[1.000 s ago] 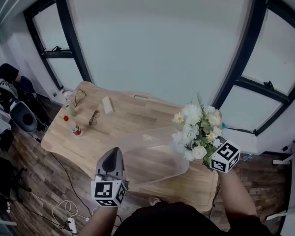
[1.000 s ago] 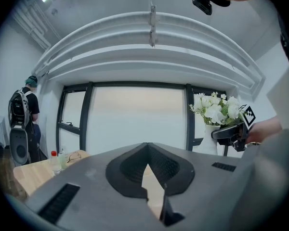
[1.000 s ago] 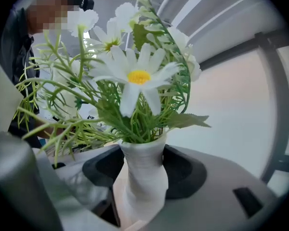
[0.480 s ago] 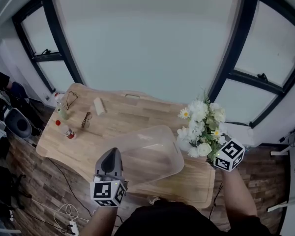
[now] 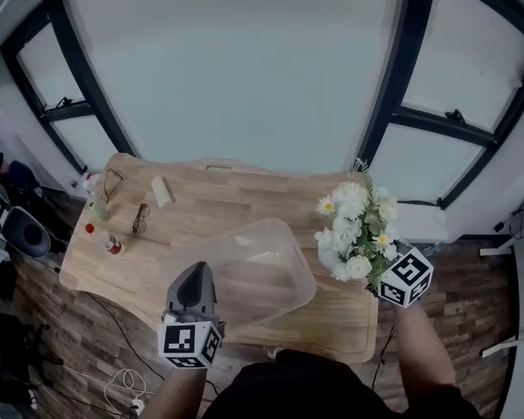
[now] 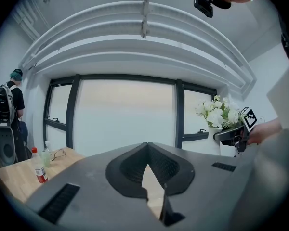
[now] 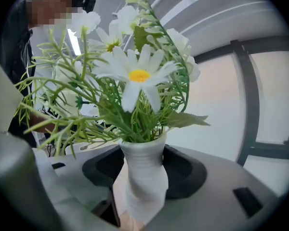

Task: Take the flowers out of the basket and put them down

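The left gripper (image 5: 195,273), jaws pressed together on nothing, hovers by the basket's (image 5: 275,273) near left corner. The right gripper (image 7: 142,170) pinches a white vase (image 7: 143,189) of flowers (image 5: 354,230), upright, outside the basket, above the table's (image 5: 227,199) right end. A bottle (image 5: 109,244) and glasses (image 5: 141,218) lie far left.

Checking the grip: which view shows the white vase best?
The right gripper view: the vase fills the foreground, clamped between the jaws. Head view shows mostly flowers; left gripper view shows it small, far right.
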